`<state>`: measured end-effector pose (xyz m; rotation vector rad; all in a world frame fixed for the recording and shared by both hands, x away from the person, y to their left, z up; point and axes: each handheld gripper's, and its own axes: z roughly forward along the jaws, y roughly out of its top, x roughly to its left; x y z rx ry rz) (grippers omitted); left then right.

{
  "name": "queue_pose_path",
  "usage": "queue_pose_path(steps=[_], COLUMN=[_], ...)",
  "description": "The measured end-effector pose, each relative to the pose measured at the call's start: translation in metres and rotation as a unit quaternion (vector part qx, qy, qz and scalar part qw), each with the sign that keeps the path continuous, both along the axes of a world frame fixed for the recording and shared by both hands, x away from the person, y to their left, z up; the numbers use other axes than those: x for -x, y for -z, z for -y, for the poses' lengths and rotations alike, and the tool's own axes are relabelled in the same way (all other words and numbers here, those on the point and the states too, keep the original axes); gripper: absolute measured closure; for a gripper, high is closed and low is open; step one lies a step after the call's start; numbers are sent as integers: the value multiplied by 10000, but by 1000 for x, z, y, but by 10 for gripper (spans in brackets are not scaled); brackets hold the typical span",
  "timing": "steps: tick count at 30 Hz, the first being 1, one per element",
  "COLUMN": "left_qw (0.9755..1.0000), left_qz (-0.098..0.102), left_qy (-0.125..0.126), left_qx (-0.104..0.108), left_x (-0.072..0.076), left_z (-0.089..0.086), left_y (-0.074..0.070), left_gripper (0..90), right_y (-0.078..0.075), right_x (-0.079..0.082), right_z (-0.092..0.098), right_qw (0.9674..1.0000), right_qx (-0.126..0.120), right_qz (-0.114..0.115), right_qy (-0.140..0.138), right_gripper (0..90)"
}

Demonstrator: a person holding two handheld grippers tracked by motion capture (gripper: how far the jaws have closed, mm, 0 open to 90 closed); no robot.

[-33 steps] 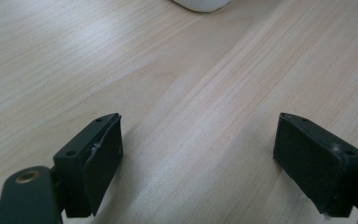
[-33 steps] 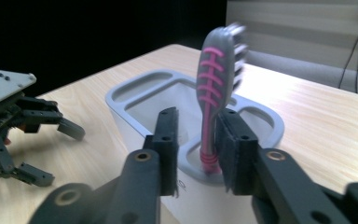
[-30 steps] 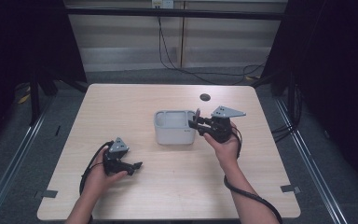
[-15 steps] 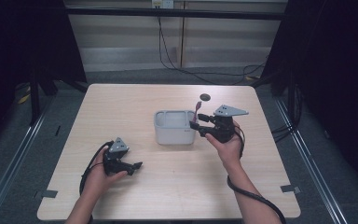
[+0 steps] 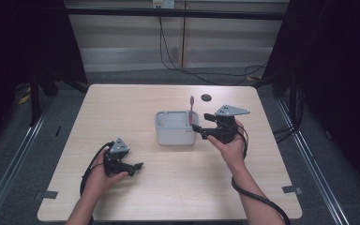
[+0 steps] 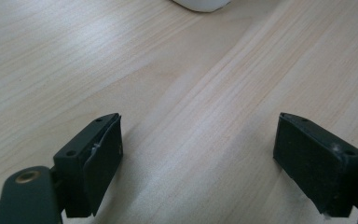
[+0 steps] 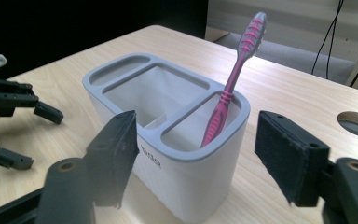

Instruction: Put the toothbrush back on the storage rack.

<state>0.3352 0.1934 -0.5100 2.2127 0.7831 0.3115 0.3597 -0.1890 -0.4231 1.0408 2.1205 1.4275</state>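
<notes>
One pink toothbrush (image 7: 233,88) stands in the grey holder (image 5: 176,127), in the end slot, leaning a bit w/ its handle end sticking up. The holder sits near the middle of the table (image 5: 122,108).

The right gripper (image 5: 198,128) is just beside the holder, on the toothbrush side. Its jaws are wide apart and hold nothing. The brush is not between them; it stands free in its slot.

The left gripper (image 5: 138,166) rests low by the table edge, well apart from the holder. Its jaws are spread too, w/ bare wood between them.

What could go wrong, I think: the right gripper is very close to the holder, so a bump could push it or tip it. The brush only leans there, so a knock could make it flop out.
</notes>
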Motion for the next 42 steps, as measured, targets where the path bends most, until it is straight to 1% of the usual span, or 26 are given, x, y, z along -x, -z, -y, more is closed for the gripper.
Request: queue_pose_path(steps=[4, 12, 14, 20, 24, 28, 30, 33, 42], left_qw=[10000, 10000, 10000, 10000, 10000, 10000, 10000, 10000, 10000], left_qz=[-1, -9, -3, -9, -3, -9, -9, -9, -2], left_qy=[-1, -5, -6, -5, -5, -6, -5, -7, -7], left_qx=[1, 1, 0, 0, 0, 1, 1, 4, 2], left_x=[0, 0, 0, 0, 0, 0, 0, 0, 0], left_z=[0, 0, 0, 0, 0, 0, 0, 0, 0], left_y=[0, 0, 0, 0, 0, 0, 0, 0, 0], left_gripper=[154, 154, 153, 153, 154, 153, 153, 153, 153], right_y=[-1, -3, -3, -4, -4, -4, -4, -4, -5], right_x=[1, 3, 3, 6, 7, 7, 8, 9, 12], right_z=[1, 6, 8, 14, 16, 18, 18, 20, 26], right_qw=[10000, 9999, 9998, 9997, 9996, 9995, 9994, 9992, 9988], right_qx=[40, 96, 133, 157, 202, 175, 205, 215, 222], right_qz=[-34, -69, -123, -152, -157, -181, -190, -242, -301], right_qy=[-53, -86, -98, -130, -150, -168, -199, -245, -316], right_gripper=[259, 242, 230, 223, 220, 218, 218, 214, 210])
